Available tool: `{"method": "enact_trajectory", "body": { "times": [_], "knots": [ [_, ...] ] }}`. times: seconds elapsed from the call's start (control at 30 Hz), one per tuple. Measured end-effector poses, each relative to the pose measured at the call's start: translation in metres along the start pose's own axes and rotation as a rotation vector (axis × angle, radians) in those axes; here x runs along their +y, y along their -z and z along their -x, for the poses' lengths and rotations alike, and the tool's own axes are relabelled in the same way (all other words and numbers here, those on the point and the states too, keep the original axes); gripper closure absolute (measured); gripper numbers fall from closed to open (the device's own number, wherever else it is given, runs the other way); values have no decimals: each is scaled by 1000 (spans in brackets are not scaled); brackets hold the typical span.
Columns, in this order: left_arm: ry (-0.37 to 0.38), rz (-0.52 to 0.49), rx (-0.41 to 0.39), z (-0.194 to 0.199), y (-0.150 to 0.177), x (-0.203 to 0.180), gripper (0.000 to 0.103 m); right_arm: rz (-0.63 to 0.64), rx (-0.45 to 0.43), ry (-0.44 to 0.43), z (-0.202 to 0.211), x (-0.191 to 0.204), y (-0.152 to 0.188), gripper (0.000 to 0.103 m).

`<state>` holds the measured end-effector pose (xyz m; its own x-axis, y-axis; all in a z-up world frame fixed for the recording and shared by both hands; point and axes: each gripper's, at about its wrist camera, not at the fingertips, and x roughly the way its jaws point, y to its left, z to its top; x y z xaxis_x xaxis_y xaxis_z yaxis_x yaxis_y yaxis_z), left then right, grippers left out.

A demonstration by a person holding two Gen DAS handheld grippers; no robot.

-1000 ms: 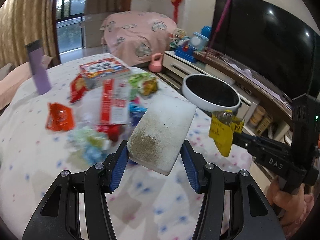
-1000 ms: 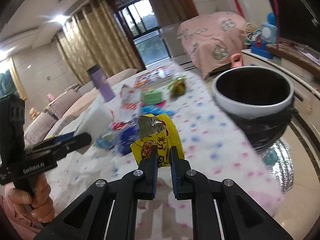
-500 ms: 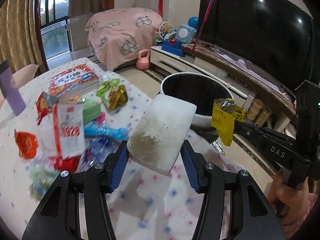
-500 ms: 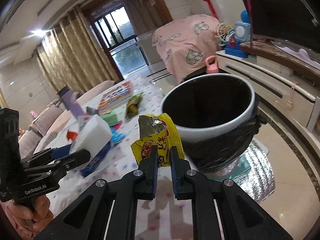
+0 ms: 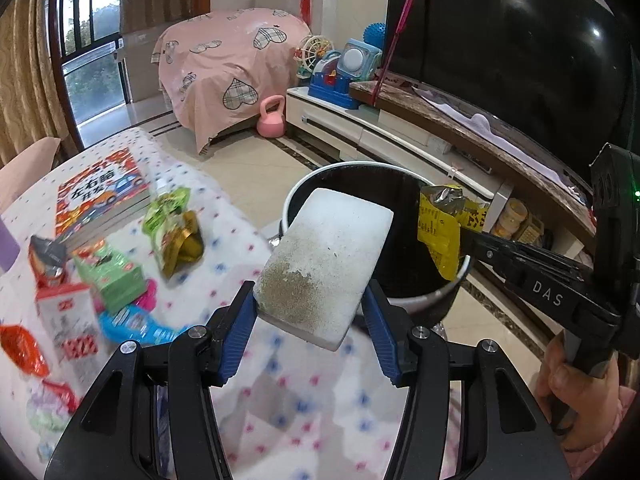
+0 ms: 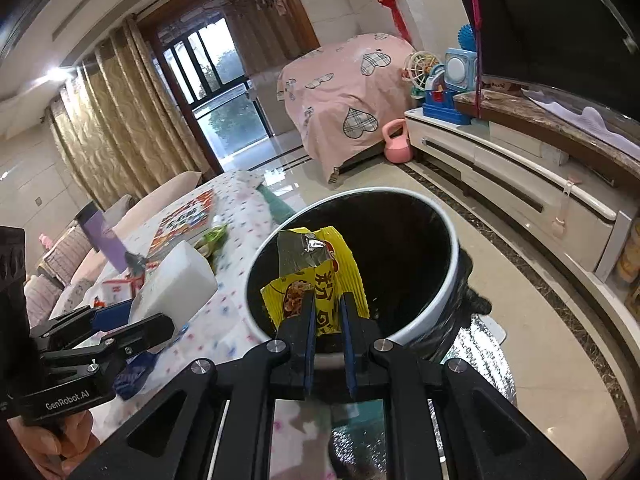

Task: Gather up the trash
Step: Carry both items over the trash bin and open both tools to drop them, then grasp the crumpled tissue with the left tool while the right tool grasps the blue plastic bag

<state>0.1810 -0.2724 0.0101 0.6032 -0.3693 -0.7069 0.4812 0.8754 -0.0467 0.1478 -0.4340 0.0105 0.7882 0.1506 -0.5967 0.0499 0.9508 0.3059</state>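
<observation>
Right hand-held gripper point(image 6: 326, 316) pinches yellow wrapper point(image 6: 320, 268) over bin rim point(image 6: 448, 300).

Glossy beige tile floor point(image 6: 532, 364) with dark inlay border. Gold patterned curtains point(image 6: 100, 148) flank a dark-framed glass door point(image 6: 224, 112) — daylight outside. Pink heart-print cover point(image 5: 228, 68) drapes furniture; pink kettlebell point(image 5: 272, 117) beside it. White TV console point(image 6: 516, 184) — large dark TV point(image 5: 516, 48) above.
</observation>
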Motion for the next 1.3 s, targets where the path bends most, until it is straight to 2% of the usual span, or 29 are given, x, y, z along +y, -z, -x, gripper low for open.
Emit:
{"method": "enact_trajectory", "body": {
  "times": [0.4, 0.57, 0.63, 0.7, 0.8, 0.83, 1.0, 1.1, 1.17, 1.27, 1.3],
  "knots": [
    [-12, -46, 44, -44, -30, -23, 47, 18, 40, 43, -25, -21, -23, 89],
    [12, -36, 72, -59, -38, -24, 45, 18, 45, 65, -29, -30, -31, 87],
    [24, -32, 73, -60, -39, -23, 41, 20, 48, 65, -31, -33, -34, 87],
    [20, -30, 70, -58, -39, -23, 24, 27, 54, 73, -33, -34, -36, 86],
    [10, -28, 59, -54, -38, -22, 19, 31, 77, 63, -38, -35, -37, 68],
    [10, -24, 59, -52, -37, -21, 19, 31, 78, 64, -39, -35, -38, 58],
    [4, 4, 45, -32, -21, -9, 19, 21, 64, 57, -30, -32, -34, 53],
    [-6, 29, 29, -17, -7, 1, 19, 12, 43, 51, -20, -27, -30, 37],
    [-7, 57, 18, -5, 3, 9, 19, -1, 28, 44, -14, -23, -26, 20],
    [-5, 87, 6, 12, 19, 18, 19, -34, -3, 36, -3, -17, -18, 8],
    [-6, 96, 0, 17, 24, 21, 19, -43, -10, 36, -1, -15, -16, 8]
  ]
}}
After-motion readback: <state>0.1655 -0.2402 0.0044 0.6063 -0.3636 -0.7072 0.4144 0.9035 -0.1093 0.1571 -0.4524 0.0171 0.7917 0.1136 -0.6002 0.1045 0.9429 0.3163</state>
